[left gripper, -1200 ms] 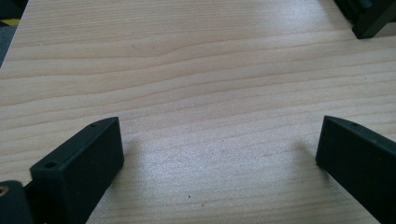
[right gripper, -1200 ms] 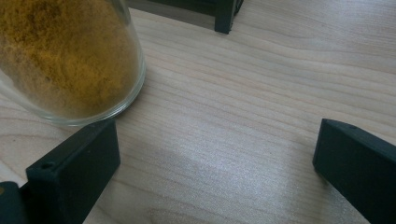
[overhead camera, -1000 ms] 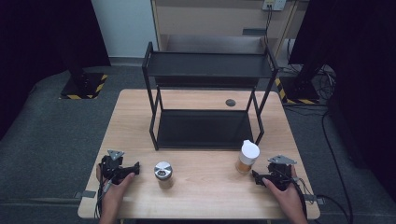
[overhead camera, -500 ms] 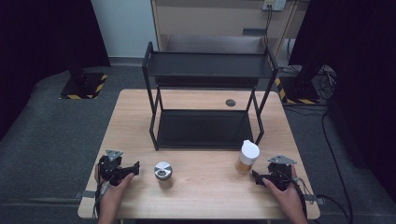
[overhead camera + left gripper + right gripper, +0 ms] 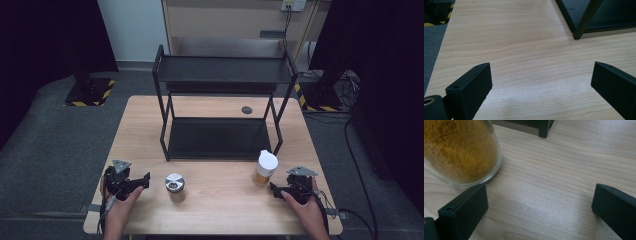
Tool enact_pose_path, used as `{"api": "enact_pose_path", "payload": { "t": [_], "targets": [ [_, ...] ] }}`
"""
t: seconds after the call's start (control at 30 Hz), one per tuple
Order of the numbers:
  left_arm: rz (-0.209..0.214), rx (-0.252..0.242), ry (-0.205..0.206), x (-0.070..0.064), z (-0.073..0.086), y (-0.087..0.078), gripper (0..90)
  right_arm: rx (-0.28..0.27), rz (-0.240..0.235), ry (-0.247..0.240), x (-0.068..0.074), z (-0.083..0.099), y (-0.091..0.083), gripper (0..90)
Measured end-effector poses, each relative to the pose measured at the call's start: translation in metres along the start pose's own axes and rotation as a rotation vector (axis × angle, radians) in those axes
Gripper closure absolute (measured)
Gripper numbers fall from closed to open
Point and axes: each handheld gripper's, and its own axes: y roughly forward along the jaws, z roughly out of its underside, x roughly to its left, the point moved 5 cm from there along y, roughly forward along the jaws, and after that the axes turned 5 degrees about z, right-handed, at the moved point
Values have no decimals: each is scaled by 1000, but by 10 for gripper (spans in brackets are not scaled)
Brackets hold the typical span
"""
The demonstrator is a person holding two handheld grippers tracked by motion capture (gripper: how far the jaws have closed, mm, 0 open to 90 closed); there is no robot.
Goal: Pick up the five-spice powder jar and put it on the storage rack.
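A glass jar of yellow-orange powder with a white lid stands upright on the wooden table, right of centre; its glass body sits just beyond my right gripper's left jaw. A short jar with a silver lid stands left of centre. My left gripper rests at the table's front left, open, with bare wood between its jaws. My right gripper rests at the front right, open, just right of the powder jar and holding nothing.
A black two-tier metal rack stands at the middle and back of the table; one leg is ahead of my left gripper. A dark round disc is set in the tabletop behind it. Grey carpet surrounds the table.
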Motion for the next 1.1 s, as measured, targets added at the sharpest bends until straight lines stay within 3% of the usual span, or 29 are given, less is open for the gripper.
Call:
{"api": "enact_pose_path", "payload": {
  "t": [0.67, 0.77, 1.1],
  "targets": [
    [70, -91, 52, -26, -20, -40, 22, 0, 0, 0, 0, 0, 0, 15],
    [57, -98, 85, -33, -22, -46, 22, 0, 0, 0, 0, 0, 0, 15],
    [102, -135, 117, -50, -28, -61, 21, 0, 0, 0, 0, 0, 0, 15]
  ]
}}
